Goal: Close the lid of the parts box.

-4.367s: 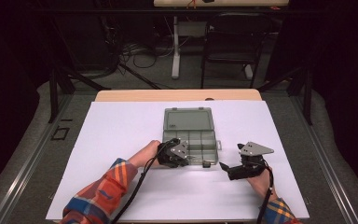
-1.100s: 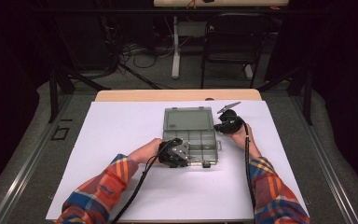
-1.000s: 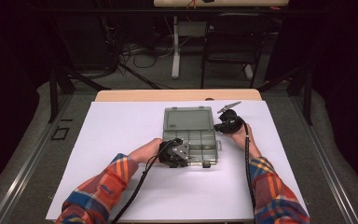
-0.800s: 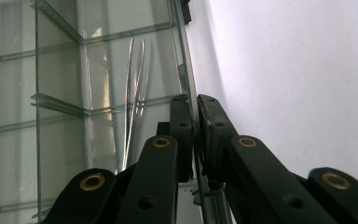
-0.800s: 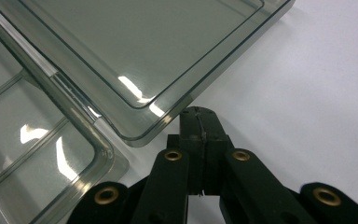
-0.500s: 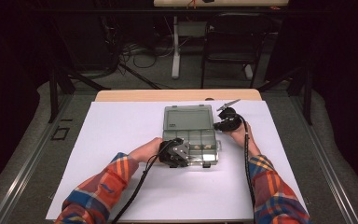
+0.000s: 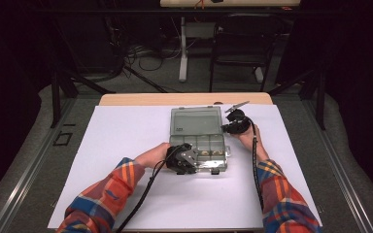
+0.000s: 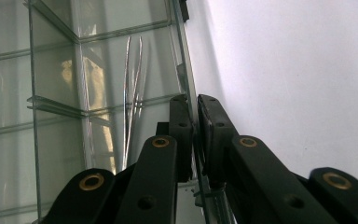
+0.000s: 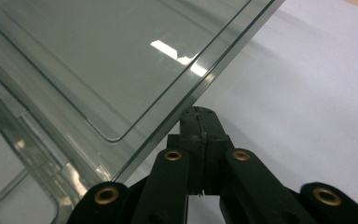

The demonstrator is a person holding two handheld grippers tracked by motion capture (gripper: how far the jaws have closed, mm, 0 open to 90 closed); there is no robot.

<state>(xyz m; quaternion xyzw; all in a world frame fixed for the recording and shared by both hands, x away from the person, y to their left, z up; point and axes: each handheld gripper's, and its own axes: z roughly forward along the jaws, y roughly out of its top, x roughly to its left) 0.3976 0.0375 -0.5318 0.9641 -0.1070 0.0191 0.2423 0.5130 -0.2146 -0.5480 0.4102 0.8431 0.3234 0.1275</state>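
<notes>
- L gripper (image 8: 193,116): jaws nipped on clear box (image 7: 197,138) front wall.
- R gripper (image 9: 198,122): jaws fully closed, empty, tips at box lid (image 9: 121,65) edge.
- Box sits on white sheet (image 7: 126,141).

High view: white table sheet (image 7: 126,145) evenly bright from overhead, far room dark, image soft. Right gripper view: a white glare patch on the clear lid (image 9: 121,60), with a soft shadow along its edge. Left gripper view: near jaws dark and slightly blurred (reflections streak the box (image 8: 51,116)).
</notes>
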